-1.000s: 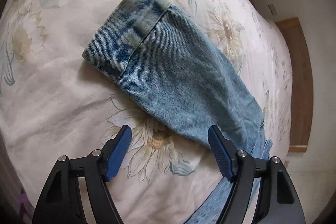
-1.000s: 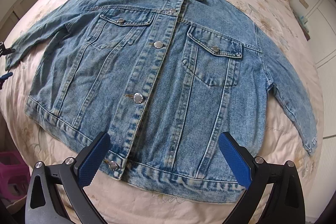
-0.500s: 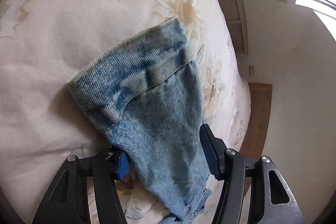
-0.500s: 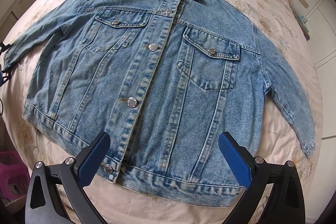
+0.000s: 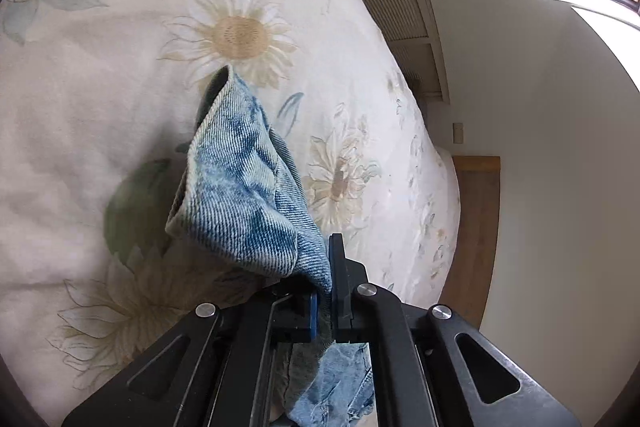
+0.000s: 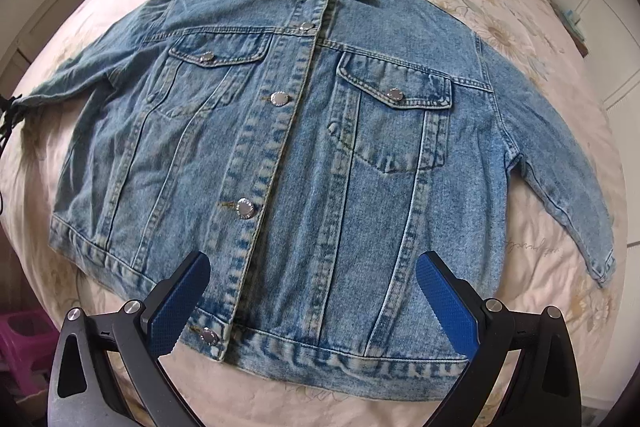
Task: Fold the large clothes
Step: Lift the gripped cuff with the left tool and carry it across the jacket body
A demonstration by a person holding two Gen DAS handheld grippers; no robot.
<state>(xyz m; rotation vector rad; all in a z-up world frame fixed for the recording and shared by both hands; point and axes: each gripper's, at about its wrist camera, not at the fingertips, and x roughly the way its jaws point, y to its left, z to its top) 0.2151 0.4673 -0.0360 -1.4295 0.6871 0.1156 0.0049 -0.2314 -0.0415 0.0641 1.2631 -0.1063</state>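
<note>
The left gripper [image 5: 324, 291] has just closed its jaws, now clamped on the sleeve cuff [image 5: 244, 195], which stands bunched above the floral bedspread [image 5: 100, 99]. The denim jacket [image 6: 320, 147] lies flat, front up (buttoned), on the bed. The right gripper [image 6: 312, 299] hovers over the hem, pointing steeply down, jaws wide apart and empty.

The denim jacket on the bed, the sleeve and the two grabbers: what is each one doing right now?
Denim jacket: front up, spread flat on the bed, buttoned shut.
Left sleeve cuff: pinched and bunched, lifted off the flowered bedspread.
Right sleeve: lying flat, untouched.
Left gripper: jaws have just closed, shut on the cuff.
Right gripper: jaws open above the hem, holding nothing.
</note>
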